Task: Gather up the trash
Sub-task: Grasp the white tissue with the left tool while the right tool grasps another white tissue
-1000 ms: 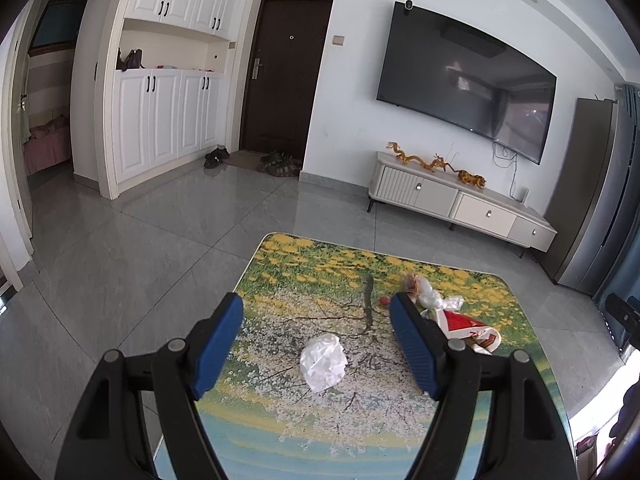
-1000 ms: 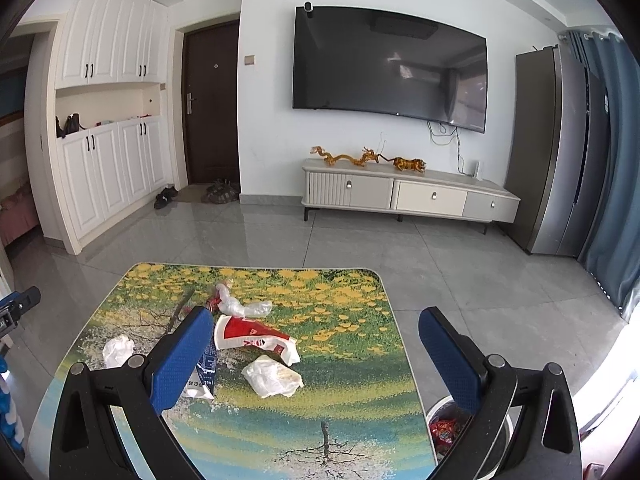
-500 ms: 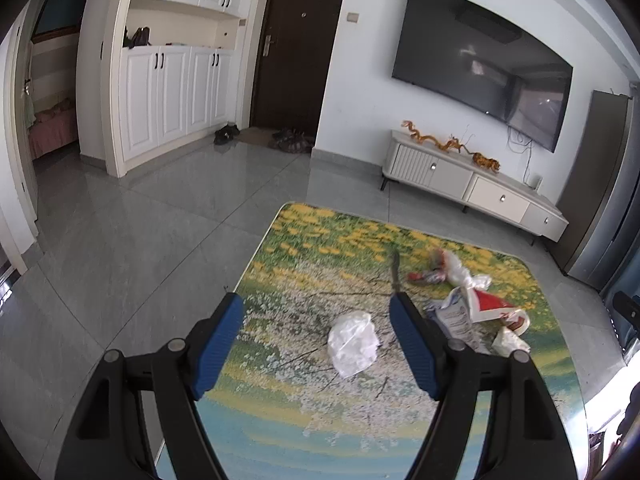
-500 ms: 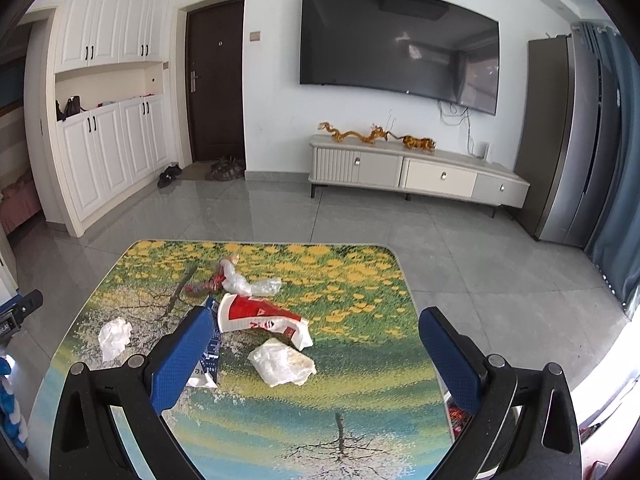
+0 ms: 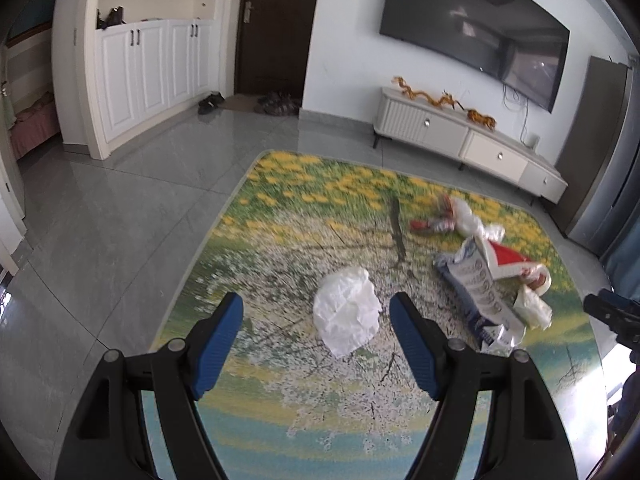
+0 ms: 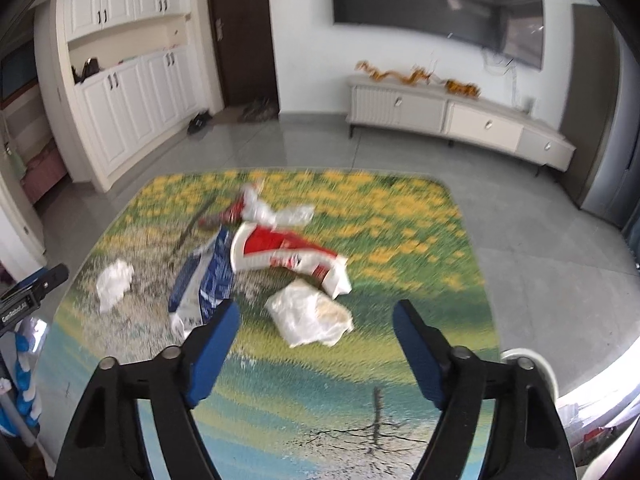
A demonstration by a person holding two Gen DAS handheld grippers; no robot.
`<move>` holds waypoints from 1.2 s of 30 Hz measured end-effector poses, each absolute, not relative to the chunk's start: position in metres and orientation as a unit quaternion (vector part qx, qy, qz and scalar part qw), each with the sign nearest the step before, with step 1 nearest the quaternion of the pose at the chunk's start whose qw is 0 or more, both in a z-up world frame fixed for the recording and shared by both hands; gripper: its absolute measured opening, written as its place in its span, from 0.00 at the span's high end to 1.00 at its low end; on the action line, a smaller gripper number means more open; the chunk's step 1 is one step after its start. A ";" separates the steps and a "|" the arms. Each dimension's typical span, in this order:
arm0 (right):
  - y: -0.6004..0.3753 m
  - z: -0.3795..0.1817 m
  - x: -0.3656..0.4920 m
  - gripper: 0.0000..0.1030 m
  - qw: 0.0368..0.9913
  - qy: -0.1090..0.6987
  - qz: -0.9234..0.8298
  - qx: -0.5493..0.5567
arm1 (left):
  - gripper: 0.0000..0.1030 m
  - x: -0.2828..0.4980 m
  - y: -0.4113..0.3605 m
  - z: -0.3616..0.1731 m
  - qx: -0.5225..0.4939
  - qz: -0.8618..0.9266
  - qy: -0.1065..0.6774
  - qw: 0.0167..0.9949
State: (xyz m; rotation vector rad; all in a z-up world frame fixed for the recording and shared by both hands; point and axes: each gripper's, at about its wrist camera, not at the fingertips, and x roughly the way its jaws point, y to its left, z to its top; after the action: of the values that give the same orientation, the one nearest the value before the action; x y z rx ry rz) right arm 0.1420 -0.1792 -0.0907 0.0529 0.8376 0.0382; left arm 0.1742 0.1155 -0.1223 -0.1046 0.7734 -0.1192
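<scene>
Both tools spread, closing in on table trash.
Table [image 5: 280, 400] carries the pile: red-white carton [image 6: 280, 250] and blue wrapper [image 6: 212, 280] mid-table, crumpled bag [image 6: 310, 314] toward the near edge, tissue [image 5: 346, 312] toward the left edge. Left tool [image 5: 316, 344] straddles the tissue, right tool [image 6: 316, 348] the bag. Drop straight down, pinch mid-wad. Versus 0.5 s ago: both lower and nearer, targets loom larger.

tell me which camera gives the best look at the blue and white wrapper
The right wrist view: the blue and white wrapper lies there nearly whole, beside the red and white carton. In the left wrist view the wrapper sits off to the right, blurred and partly overlapped by that carton.
</scene>
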 end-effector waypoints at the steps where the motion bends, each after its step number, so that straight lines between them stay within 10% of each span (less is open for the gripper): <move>1: -0.178 -0.097 0.146 0.31 0.910 0.413 0.023 0.024 | 0.28 0.176 0.114 -0.125 -0.050 -0.061 0.380 0.922; 17: -0.165 -0.148 0.194 0.52 0.888 0.452 0.081 -0.012 | 0.29 0.205 0.097 -0.157 -0.053 -0.096 0.415 0.903; 28: -0.170 -0.154 0.193 0.84 0.888 0.453 0.069 -0.025 | 0.87 0.209 0.092 -0.171 -0.050 -0.112 0.429 0.895; 36: -0.171 -0.149 0.174 0.91 0.886 0.458 0.074 -0.022 | 0.92 0.189 0.097 -0.152 -0.075 -0.136 0.400 0.903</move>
State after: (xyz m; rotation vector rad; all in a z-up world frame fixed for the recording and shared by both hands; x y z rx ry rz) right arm 0.1743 -0.1706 -0.1488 -0.0453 0.9517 0.1542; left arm 0.1891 0.0970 -0.1518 -0.1559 0.8276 -0.2821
